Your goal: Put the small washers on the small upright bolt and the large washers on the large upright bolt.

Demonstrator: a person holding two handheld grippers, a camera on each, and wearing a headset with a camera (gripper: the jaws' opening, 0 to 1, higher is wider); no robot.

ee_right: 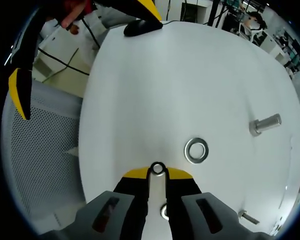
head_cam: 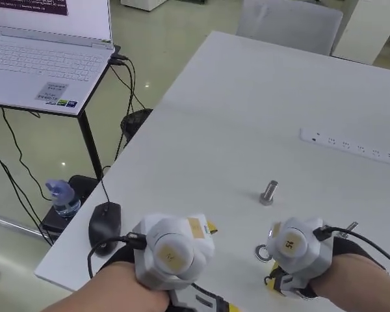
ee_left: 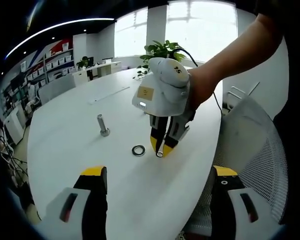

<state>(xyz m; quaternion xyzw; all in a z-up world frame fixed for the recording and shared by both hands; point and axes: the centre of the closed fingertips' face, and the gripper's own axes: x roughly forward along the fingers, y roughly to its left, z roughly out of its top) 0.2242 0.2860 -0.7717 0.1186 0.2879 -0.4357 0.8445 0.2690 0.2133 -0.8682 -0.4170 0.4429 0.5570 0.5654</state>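
Observation:
The large bolt [head_cam: 268, 193] [ee_right: 265, 124] [ee_left: 103, 125] stands upright on the white table [head_cam: 247, 110]. A large washer [head_cam: 262, 252] [ee_right: 196, 150] [ee_left: 138, 150] lies flat just ahead of my right gripper [ee_right: 157, 172] [head_cam: 292, 250] [ee_left: 160, 147], which is shut on a small washer [ee_right: 157, 168] [ee_left: 160, 153] held at its tips, close above the table. A small bolt [ee_right: 246, 216] [head_cam: 349, 227] is to that gripper's right. My left gripper [ee_left: 158, 172] [head_cam: 172, 250] is open with nothing between its fingers, near the front edge and facing the right gripper.
A black mouse [head_cam: 105, 221] [ee_right: 142, 26] sits at the table's left edge. A white power strip [head_cam: 348, 146] lies at the far right. Off the table, a laptop [head_cam: 45, 52] rests on a stand, with a water bottle [head_cam: 64, 198] below. A mesh chair [ee_left: 250, 150] is behind.

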